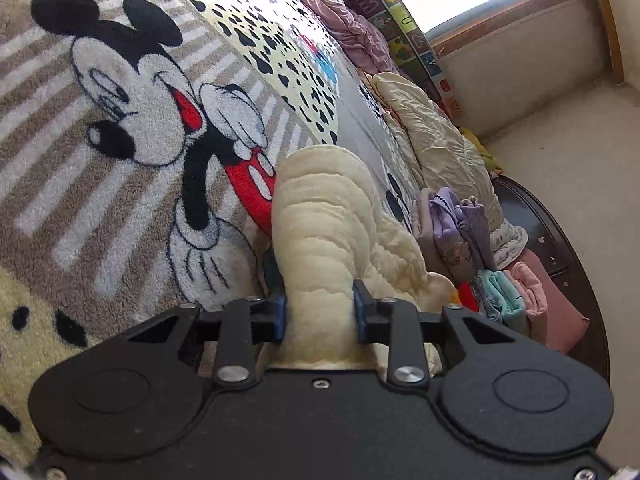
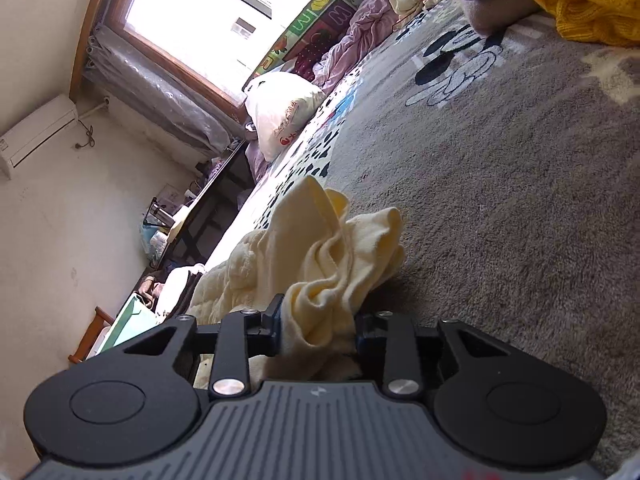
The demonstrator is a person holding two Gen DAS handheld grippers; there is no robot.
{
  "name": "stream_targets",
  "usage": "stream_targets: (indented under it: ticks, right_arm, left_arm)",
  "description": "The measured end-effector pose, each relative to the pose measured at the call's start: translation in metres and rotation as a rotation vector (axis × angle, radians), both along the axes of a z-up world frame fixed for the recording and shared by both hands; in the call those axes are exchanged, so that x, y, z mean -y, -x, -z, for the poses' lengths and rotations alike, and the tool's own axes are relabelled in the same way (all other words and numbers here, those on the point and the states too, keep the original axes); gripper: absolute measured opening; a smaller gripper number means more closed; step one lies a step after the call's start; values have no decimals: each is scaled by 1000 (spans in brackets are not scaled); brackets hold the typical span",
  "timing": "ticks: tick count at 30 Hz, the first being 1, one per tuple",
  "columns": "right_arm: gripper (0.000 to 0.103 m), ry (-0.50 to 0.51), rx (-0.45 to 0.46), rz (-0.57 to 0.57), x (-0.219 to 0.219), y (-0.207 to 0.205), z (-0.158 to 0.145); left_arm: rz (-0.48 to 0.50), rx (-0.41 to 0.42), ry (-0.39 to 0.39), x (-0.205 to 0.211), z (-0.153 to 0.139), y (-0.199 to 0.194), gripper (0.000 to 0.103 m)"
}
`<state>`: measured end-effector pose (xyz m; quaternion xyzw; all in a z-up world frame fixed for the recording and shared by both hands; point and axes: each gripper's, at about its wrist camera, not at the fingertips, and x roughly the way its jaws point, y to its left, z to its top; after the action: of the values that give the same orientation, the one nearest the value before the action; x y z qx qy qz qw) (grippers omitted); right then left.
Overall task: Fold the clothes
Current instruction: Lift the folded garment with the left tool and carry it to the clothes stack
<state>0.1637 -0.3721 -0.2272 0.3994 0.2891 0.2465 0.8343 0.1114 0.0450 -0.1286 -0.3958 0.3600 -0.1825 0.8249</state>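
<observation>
The pale yellow quilted fleece garment (image 1: 320, 216) is bunched and unfolded, lifted just above the bed with the left gripper (image 1: 320, 312) and right gripper (image 2: 318, 326) each having fingers clamped on a wad of it, so folding seems barely begun. A stack of folded pastel clothes (image 1: 496, 280) at the right suggests earlier pieces are done. Beneath lies a plush Mickey Mouse blanket (image 1: 120, 128) covering the bed, with a bright wood-framed window (image 2: 192, 12) far beyond.

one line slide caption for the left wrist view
Left gripper shut on a cream quilted garment above a Mickey Mouse blanket, folded clothes stacked alongside.
</observation>
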Motion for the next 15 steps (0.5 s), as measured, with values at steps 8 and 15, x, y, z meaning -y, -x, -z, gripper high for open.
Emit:
stream_targets:
  ticks: [8,15]
  right_arm:
    - [74,88,-71,128,14,48,-17]
    - [76,54,-89,65,3,55,-4]
  left_arm:
    - [41,-88,22,-14,37,6,57]
    - [68,-74,70,-21,49,13,58]
